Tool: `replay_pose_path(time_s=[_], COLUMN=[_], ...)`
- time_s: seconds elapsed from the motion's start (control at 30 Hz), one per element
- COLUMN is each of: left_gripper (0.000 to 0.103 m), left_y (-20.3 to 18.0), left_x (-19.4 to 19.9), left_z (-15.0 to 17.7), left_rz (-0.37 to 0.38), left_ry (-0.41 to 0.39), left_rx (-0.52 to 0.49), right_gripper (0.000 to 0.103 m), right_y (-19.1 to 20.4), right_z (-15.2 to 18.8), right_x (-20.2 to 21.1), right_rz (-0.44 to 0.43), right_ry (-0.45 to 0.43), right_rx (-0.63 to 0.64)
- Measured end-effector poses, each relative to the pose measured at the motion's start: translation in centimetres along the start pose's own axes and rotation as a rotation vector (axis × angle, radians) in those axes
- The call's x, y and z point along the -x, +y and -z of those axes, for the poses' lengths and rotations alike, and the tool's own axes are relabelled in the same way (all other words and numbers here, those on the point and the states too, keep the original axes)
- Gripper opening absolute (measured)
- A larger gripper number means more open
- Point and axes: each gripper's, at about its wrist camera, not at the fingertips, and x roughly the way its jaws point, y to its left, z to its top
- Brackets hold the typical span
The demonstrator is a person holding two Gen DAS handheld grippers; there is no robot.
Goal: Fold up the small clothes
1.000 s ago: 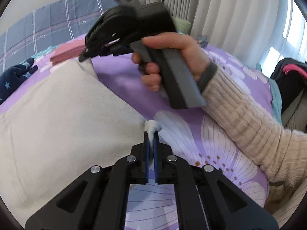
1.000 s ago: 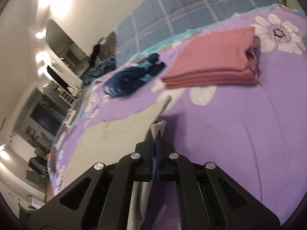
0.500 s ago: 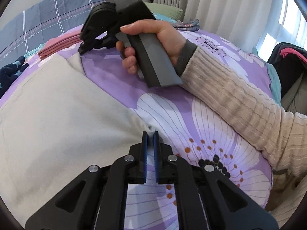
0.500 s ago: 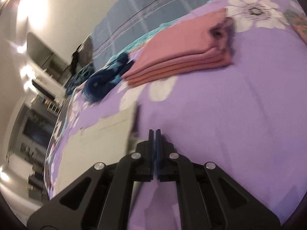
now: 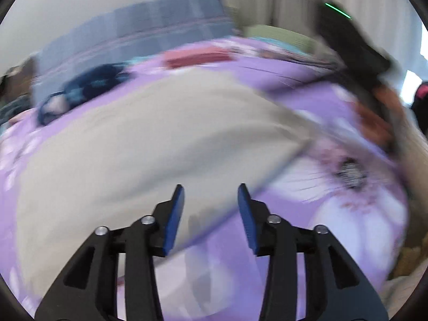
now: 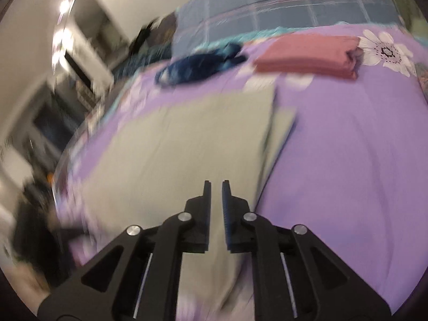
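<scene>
the pale cloth [image 5: 149,144] lies flat on the purple bed [image 6: 347,160], right under and in front of both tools. its long side runs away from the tools, toward the pink folded pile [image 6: 307,56] and the dark blue clothes [image 6: 198,64] at the far end. the left tool [image 5: 211,200] is opening, partly wide, with nothing between its blue fingers [image 5: 174,214]. the right tool [image 6: 215,195] is opening too, just a thin gap, and it is empty. the left tool sits over the near edge of the cloth, so i think it is a bit nearer for the next grab.
</scene>
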Motion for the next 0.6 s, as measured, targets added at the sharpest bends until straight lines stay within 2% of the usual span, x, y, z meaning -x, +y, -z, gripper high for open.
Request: replay_pose_path(time_s=[0.07, 0.1, 0.13, 0.23, 0.27, 0.33, 0.37, 0.47, 0.53, 0.6], left_gripper=[0.048, 0.049, 0.049, 0.049, 0.049, 0.053, 0.056, 0.060, 0.060, 0.060], left_y=[2.2, 3.4, 4.4, 7.9, 9.1, 10.4, 11.3, 13.2, 14.8, 16.7], left_x=[0.8, 0.9, 1.0, 1.9, 2.6, 3.8, 4.6, 6.5, 7.9, 9.5], left_z=[1.3, 1.9, 2.4, 3.8, 4.3, 4.6, 5.2, 6.4, 7.5, 8.7], left_rz=[-0.102, -0.147, -0.178, -0.242, -0.258, -0.272, -0.288, -0.339, -0.374, -0.399], left_ry=[-0.011, -0.002, 0.008, 0.029, 0.019, -0.006, -0.025, -0.054, -0.066, -0.082], left_rx=[0.014, 0.030, 0.052, 0.149, 0.181, 0.217, 0.236, 0.266, 0.309, 0.358], right_gripper=[0.010, 0.000, 0.000, 0.000, 0.000, 0.010, 0.015, 0.016, 0.017, 0.028], right_y=[0.5, 0.0, -0.3, -1.6, -1.0, 0.8, 1.6, 3.2, 6.4, 10.8], right_z=[3.4, 5.3, 6.2, 7.0, 7.1, 6.8, 6.8, 6.7, 6.0, 5.2], right_x=[-0.5, -0.6, 0.1, 2.4, 3.3, 4.0, 4.0, 3.4, 2.7, 1.7], right_rz=[0.087, 0.166, 0.173, 0.141, 0.180, 0.313, 0.352, 0.384, 0.430, 0.409], right_ry=[0.078, 0.083, 0.042, -0.008, -0.043, -0.087, -0.090, -0.085, -0.107, -0.142], right_rx=[0.000, -0.009, -0.021, -0.204, -0.211, -0.138, -0.115, -0.089, 0.006, 0.121])
